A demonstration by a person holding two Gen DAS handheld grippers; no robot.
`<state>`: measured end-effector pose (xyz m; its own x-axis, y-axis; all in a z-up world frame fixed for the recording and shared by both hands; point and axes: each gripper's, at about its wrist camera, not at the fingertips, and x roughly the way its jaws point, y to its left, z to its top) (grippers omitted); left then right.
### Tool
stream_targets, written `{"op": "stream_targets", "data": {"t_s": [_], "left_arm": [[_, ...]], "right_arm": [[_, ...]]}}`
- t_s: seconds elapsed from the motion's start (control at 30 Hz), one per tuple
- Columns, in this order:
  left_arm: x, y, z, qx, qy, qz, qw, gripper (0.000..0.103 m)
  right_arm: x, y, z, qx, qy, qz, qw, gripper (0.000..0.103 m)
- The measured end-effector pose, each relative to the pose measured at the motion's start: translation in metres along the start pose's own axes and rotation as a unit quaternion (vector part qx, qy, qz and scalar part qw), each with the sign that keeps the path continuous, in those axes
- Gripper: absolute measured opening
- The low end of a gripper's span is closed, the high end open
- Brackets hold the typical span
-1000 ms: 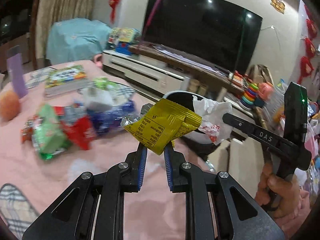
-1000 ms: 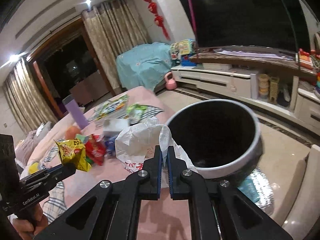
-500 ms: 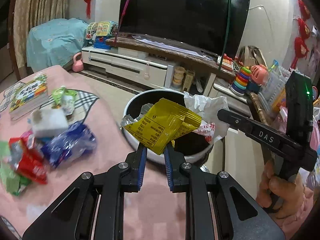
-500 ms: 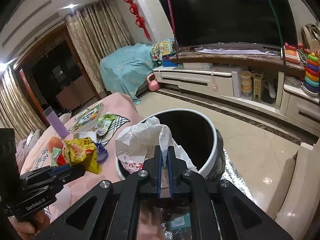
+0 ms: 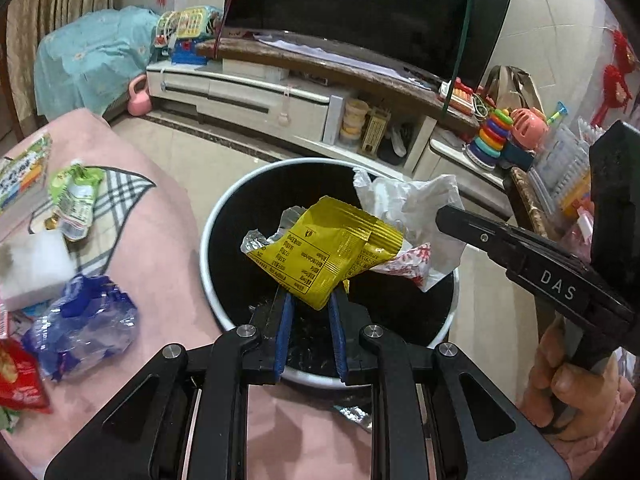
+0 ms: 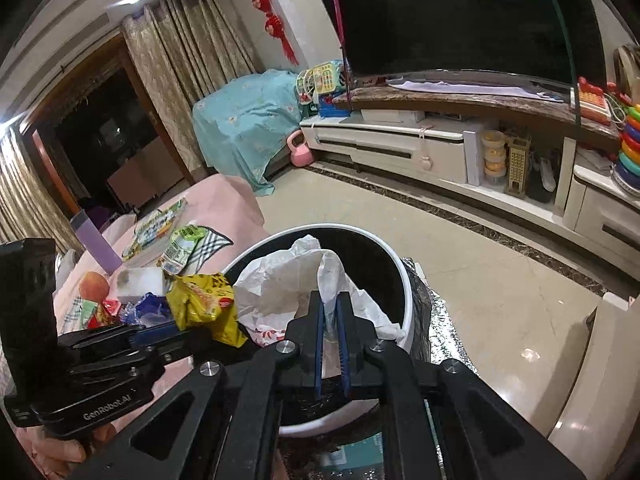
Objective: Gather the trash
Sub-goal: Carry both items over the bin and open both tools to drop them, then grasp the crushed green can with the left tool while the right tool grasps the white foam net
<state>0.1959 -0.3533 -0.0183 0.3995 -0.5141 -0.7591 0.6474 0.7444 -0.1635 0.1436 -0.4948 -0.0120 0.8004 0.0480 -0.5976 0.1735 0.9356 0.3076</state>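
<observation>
A round bin (image 5: pixel 212 276) with a white rim and glossy black lining stands beside a pink-covered table (image 5: pixel 160 240). Over its mouth, the left gripper (image 5: pixel 310 304) pinches a creased yellow foil packet (image 5: pixel 324 252) printed with black text. Just beside it, also above the bin, the right gripper (image 6: pixel 330 312) is clamped on a crumpled white plastic bag (image 6: pixel 280 284) with red markings.

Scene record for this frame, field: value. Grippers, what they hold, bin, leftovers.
left gripper: shut on yellow snack wrapper, over the bin opening
right gripper: shut on white plastic bag, over the same opening
trash bin: white rim, dark inside, beside the pink table
left on table: blue wrapper, red wrapper, green pouch
</observation>
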Motion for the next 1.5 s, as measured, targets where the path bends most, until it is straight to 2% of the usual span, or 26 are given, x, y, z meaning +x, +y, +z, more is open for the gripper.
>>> {"op": "stream_targets", "data": {"t_s": [0.1,0.13,0.2,0.23,0.27,0.33,0.53,0.63,0.67,0.9,0.93,1.03,1.37,1.5], "left_arm": [[0.006,0.0,0.001,0.003,0.005,0.008,0.9999,0.018],[0.007,0.001,0.001,0.002,0.006,0.009,0.9999,0.021],[0.006,0.001,0.0,0.002,0.008,0.014,0.9999,0.044],[0.004,0.002,-0.001,-0.001,0.004,0.018,0.9998,0.064],[0.001,0.003,-0.002,-0.003,-0.004,0.018,0.9998,0.07],[-0.005,0.005,-0.003,-0.006,-0.011,0.02,0.9997,0.07],[-0.022,0.017,-0.013,-0.027,-0.023,0.021,0.9991,0.073],[-0.03,0.019,-0.022,-0.03,-0.027,0.022,0.9989,0.074],[-0.034,0.02,-0.026,-0.031,-0.029,0.023,0.9988,0.074],[-0.07,0.025,-0.055,-0.048,-0.052,0.017,0.9973,0.077],[-0.076,0.026,-0.06,-0.05,-0.056,0.019,0.997,0.077],[-0.094,0.031,-0.077,-0.06,-0.064,0.011,0.9961,0.077],[-0.16,0.065,-0.138,-0.088,-0.1,0.011,0.991,0.078],[-0.183,0.089,-0.164,-0.109,-0.114,0.038,0.9867,0.078]], "right_arm": [[0.007,0.001,0.002,-0.011,0.01,-0.002,1.0,0.01],[0.01,0.0,0.002,-0.013,0.013,-0.002,1.0,0.011],[0.013,-0.004,0.004,-0.009,0.017,0.001,1.0,0.017],[0.014,-0.005,0.005,-0.006,0.018,0.001,1.0,0.023],[0.014,-0.006,0.005,-0.003,0.019,0.001,1.0,0.034],[0.013,-0.01,0.006,0.006,0.017,0.004,1.0,0.039],[0.004,-0.012,0.007,0.014,0.008,0.004,1.0,0.042],[0.004,-0.008,0.008,0.012,0.006,0.001,1.0,0.059],[0.005,-0.007,0.008,0.011,0.007,0.001,1.0,0.061],[-0.002,0.01,0.004,0.006,0.005,0.012,1.0,0.061],[-0.004,0.014,0.001,0.007,0.004,0.014,1.0,0.064],[-0.011,0.028,-0.012,0.009,-0.001,0.031,0.999,0.081],[-0.022,0.074,-0.054,0.023,0.006,0.072,0.997,0.082],[-0.024,0.094,-0.071,0.015,0.016,0.083,0.996,0.085]]}}
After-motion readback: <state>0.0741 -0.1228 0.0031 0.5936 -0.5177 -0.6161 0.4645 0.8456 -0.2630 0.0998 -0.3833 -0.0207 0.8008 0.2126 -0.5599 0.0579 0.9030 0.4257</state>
